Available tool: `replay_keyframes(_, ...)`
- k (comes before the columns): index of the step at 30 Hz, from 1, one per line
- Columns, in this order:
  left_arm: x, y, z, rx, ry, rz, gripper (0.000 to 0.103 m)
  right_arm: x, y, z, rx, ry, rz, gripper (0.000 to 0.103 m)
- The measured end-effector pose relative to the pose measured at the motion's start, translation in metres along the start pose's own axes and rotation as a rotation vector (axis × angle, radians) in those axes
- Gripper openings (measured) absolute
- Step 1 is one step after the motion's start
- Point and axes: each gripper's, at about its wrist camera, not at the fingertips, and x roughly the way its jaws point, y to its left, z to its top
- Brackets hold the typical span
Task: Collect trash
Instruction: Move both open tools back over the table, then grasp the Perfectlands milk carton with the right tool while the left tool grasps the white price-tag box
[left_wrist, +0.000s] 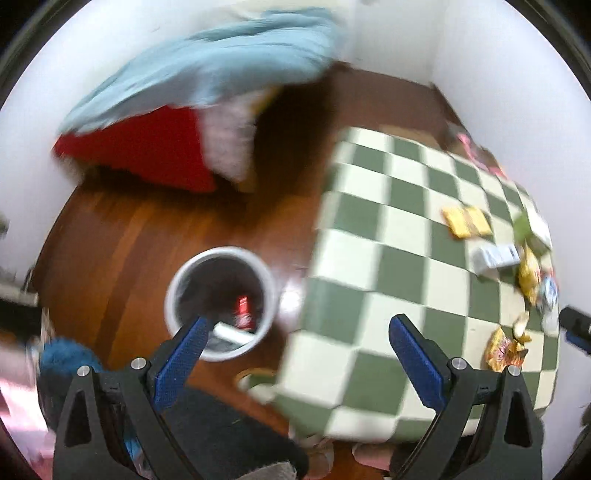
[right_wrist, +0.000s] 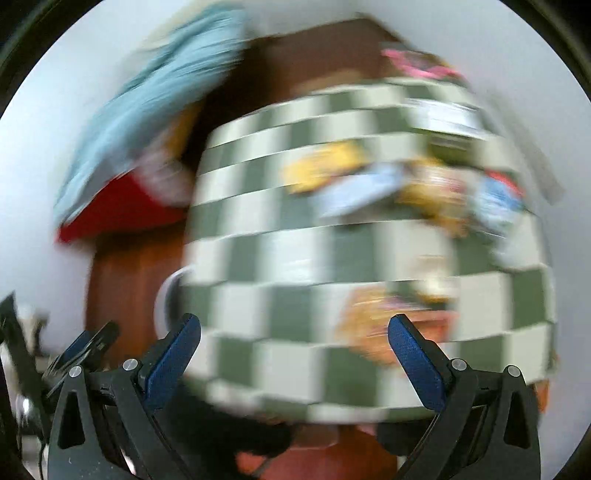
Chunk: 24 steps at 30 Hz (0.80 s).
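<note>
Blue-padded left claw (left_wrist: 295, 332) hangs spread wide and empty above the white bin (left_wrist: 221, 302) on the floor. Right claw (right_wrist: 294, 332), equally wide and empty, faces the checkered counter (right_wrist: 295, 258), its wrappers (left_wrist: 502, 349) lying toward three o'clock of the bin. Heavy blur risks a misjudged grab that sweeps wrappers off the edge.

The right wrist view is smeared, so the wrappers (right_wrist: 424, 192) on the checkered table (right_wrist: 280, 258) cannot be identified. The table hides most of the bin (right_wrist: 168, 295).

Bright, even light; fisheye bending at edges; right wrist view heavily motion-blurred, left mildly
</note>
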Motion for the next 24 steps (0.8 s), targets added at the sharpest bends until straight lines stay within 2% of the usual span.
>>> replay_keyframes(3,0.019,-0.07,0.017,0.162,-0.007,-0.035,0.1,0.007,-0.08,0.027,0.166,-0.02,-0.044,0.102)
replay_keyframes(6,0.042,-0.145,0.041,0.369,0.006,-0.06,0.1,0.013,-0.138,0.05,0.27,-0.039,-0.092,0.1)
replay_keyframes(7,0.047,-0.162,0.046,0.42,0.012,-0.064,0.1,0.016,-0.152,0.057,0.294,-0.04,-0.095,0.096)
replay_keyframes(9,0.063,-0.203,0.059,0.545,0.028,-0.068,0.1,0.026,-0.18,0.07,0.34,-0.025,-0.113,0.082)
replay_keyframes(16,0.115,-0.285,0.072,0.834,0.129,-0.087,0.097,0.059,-0.224,0.097,0.442,-0.002,-0.138,0.08)
replay_keyframes(17,0.12,-0.293,0.071,0.863,0.143,-0.097,0.094,0.065,-0.226,0.101,0.453,0.005,-0.129,0.08)
replay_keyframes(19,0.132,-0.307,0.068,0.916,0.166,-0.091,0.074,0.083,-0.222,0.114,0.465,0.015,-0.114,0.08)
replay_keyframes(20,0.135,-0.309,0.067,0.929,0.18,-0.095,0.067,0.087,-0.221,0.115,0.466,0.017,-0.108,0.08)
replay_keyframes(22,0.142,-0.313,0.068,0.917,0.226,-0.127,0.039,0.097,-0.22,0.118,0.461,0.029,-0.089,0.079)
replay_keyframes(24,0.143,-0.311,0.069,0.897,0.237,-0.135,0.039,0.107,-0.216,0.12,0.437,0.055,-0.087,0.074)
